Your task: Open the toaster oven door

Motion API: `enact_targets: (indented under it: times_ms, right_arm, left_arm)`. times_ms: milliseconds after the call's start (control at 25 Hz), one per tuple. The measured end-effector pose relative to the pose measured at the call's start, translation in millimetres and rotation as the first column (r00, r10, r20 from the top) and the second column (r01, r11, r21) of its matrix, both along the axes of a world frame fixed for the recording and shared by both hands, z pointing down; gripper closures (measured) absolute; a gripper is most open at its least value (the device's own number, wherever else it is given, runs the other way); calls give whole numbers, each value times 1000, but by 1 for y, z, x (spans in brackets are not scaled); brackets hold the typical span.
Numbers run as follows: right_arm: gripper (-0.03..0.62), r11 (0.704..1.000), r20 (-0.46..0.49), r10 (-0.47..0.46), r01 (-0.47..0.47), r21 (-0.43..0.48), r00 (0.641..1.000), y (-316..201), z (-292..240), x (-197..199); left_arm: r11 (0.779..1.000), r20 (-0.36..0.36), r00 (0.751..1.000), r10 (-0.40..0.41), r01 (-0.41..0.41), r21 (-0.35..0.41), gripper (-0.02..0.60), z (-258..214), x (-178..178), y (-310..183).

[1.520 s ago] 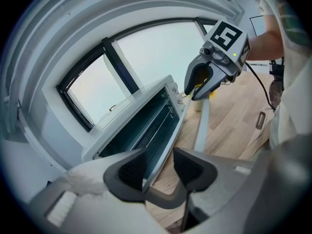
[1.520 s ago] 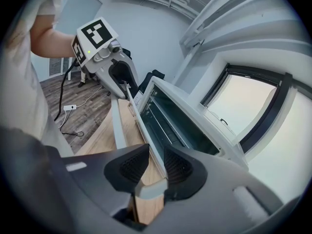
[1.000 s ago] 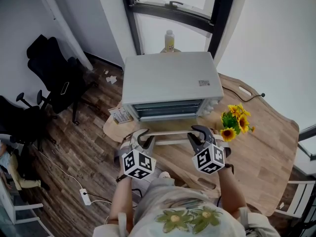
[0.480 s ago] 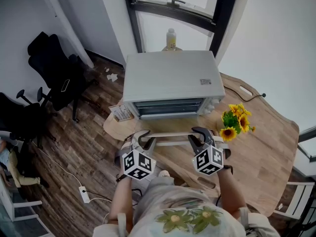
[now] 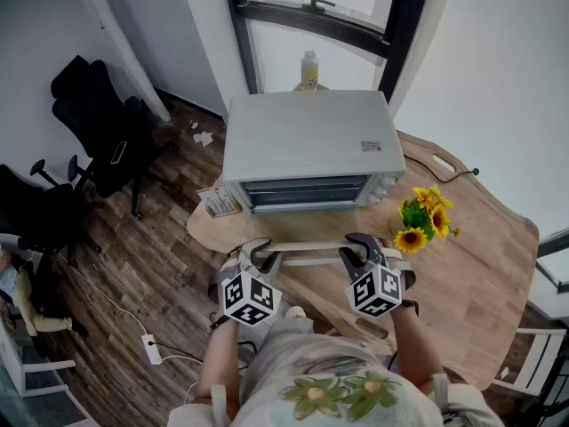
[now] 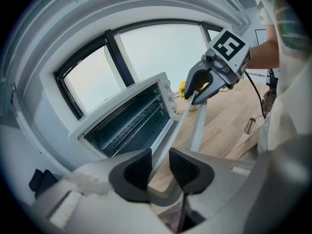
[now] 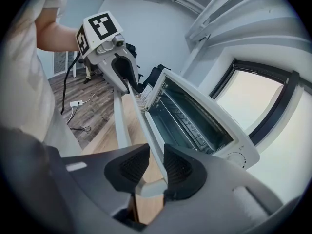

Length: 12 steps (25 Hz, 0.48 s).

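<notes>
Your left gripper (image 5: 258, 249) clamps the pale bar handle (image 5: 307, 244) of the glass door (image 5: 307, 228), lying flat before the silver box-shaped toaster oven (image 5: 307, 140); your right gripper (image 5: 360, 244) clamps it too. Barely anything moved this last second: the door looks fully open

Matt grey metal toaster oven (image 5: 307, 136) on a smooth pale wooden table (image 5: 480, 247), above a dark wood-plank floor (image 5: 142, 256).

One toaster oven (image 5: 307, 145) with one door handle (image 6: 175, 130) stands on one wooden table (image 5: 484, 256). One pot of yellow flowers (image 5: 424, 218) sits toward the table's far edge and one booklet (image 5: 218, 203) at its left edge. There are two grippers, the left gripper (image 5: 255, 254) and the right gripper (image 5: 359, 247), plus one bottle (image 5: 308, 69), two black office chairs (image 5: 93, 118) and one power strip (image 5: 152, 352).
</notes>
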State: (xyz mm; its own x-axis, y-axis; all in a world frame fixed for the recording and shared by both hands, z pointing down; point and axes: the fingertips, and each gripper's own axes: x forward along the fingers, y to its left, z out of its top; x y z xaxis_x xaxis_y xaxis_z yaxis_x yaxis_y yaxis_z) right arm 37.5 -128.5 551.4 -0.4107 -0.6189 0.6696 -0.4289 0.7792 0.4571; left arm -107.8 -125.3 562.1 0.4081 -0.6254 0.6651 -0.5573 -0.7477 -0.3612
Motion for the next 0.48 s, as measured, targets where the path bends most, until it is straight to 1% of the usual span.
enact_targets:
  times_ms: [480]
  right_arm:
    - [499, 999, -13, -1, 1, -45, 1000, 9, 8, 1]
  left_arm:
    - [1000, -1, 1000, 2, -2, -22, 459, 7, 1, 8]
